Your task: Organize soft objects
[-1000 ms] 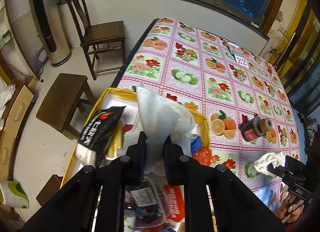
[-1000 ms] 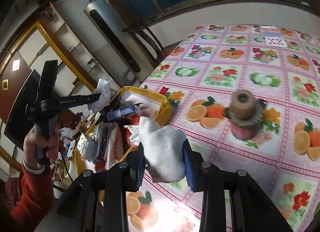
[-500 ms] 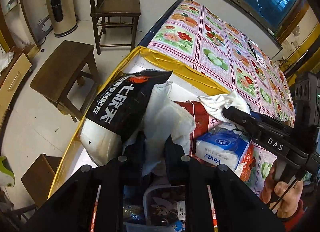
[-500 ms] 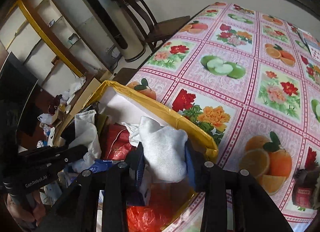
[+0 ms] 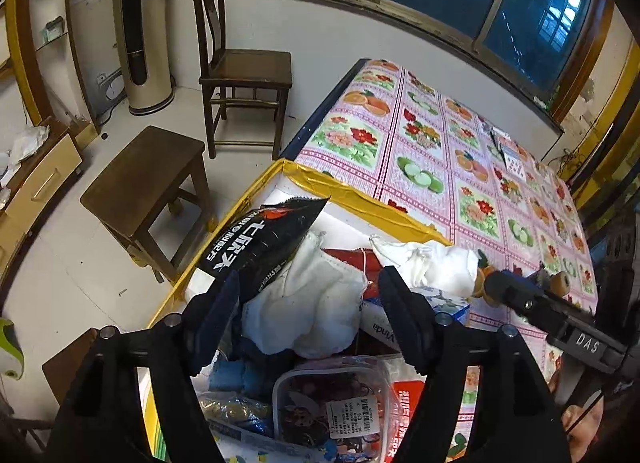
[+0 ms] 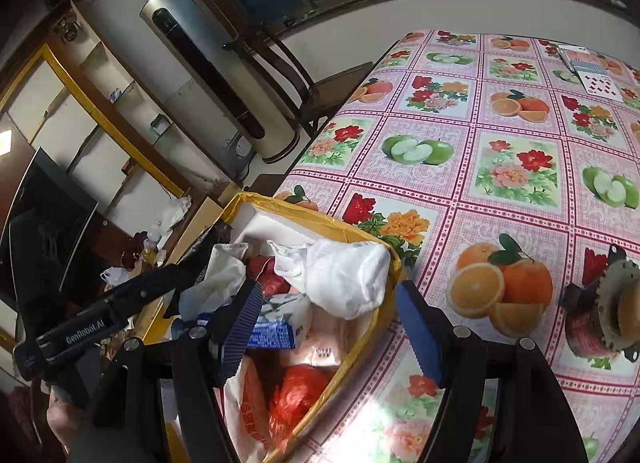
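Both white cloths (image 5: 316, 303) (image 6: 344, 275) lie in the yellow-rimmed box (image 5: 360, 199), left gripper (image 5: 310, 303) and right gripper (image 6: 328, 327) fingers spread, holding nothing; no soft objects show on the worktop (image 6: 500, 151), so the job looks nearly done

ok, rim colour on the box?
Yellow tape on the box rim, over white foam walls; clearest in the right wrist view.

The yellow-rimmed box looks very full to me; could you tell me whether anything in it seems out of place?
Yes: one white cloth bundle lies draped over the box's yellow rim at the table-side corner, not fully inside.
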{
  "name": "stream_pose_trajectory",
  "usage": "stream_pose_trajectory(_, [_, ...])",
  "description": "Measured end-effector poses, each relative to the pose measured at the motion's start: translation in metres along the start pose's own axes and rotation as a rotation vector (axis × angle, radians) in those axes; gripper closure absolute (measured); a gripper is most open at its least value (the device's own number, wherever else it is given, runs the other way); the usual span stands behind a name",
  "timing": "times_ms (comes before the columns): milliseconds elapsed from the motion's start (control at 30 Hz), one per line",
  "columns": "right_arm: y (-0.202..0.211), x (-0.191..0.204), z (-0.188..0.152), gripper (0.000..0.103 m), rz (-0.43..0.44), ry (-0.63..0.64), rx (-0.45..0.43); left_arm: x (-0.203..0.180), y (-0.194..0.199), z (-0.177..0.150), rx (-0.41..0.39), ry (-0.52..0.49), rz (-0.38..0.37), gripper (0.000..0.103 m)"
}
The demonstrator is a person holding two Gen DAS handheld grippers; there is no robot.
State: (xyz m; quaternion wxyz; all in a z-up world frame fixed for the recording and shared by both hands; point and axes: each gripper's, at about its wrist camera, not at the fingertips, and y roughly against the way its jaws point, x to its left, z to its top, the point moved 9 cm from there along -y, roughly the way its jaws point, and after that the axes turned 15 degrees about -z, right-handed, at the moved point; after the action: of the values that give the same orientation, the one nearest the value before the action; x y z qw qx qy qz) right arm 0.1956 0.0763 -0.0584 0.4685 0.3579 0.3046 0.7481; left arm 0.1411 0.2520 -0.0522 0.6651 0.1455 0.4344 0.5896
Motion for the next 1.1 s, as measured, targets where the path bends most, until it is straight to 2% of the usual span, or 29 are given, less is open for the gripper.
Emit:
stream_pose_trajectory(67, [0.014,-0.003,-0.008,0.031,0.022,-0.004,-0.017,-0.004,0.01,0.0,-0.017,0.005,-0.015,0.029])
stream_pose_trajectory(200, [0.041,-0.012,-0.031,0.031,0.04,-0.019,-0.035,-0.018,0.025,-0.006,-0.059,-0.037,0.018,0.029])
stream_pose_trajectory(333, [0.071,-0.023,-0.051,0.028,0.009,-0.004,-0.104,-0.039,0.036,-0.021,-0.115,-0.086,0.044,0.028])
stream_pose_trajectory(433, [0.094,-0.033,-0.063,0.025,-0.029,-0.001,-0.171,-0.056,0.04,-0.037,-0.156,-0.124,0.073,0.028])
stream_pose_trajectory(567, [0.117,-0.05,-0.078,0.016,-0.135,0.007,-0.252,-0.08,0.038,-0.063,-0.199,-0.144,0.077,0.023])
stream_pose_trajectory(700, [0.125,-0.055,-0.091,0.014,-0.208,0.043,-0.264,-0.095,0.032,-0.083,-0.205,-0.161,0.095,0.023])
stream_pose_trajectory(900, [0.131,-0.046,-0.096,0.01,-0.221,0.045,-0.295,-0.092,0.044,-0.099,-0.251,-0.139,0.15,0.023])
stream_pose_trajectory(1100, [0.124,-0.013,-0.091,0.005,-0.226,0.097,-0.335,-0.061,0.066,-0.107,-0.301,-0.094,0.214,0.02])
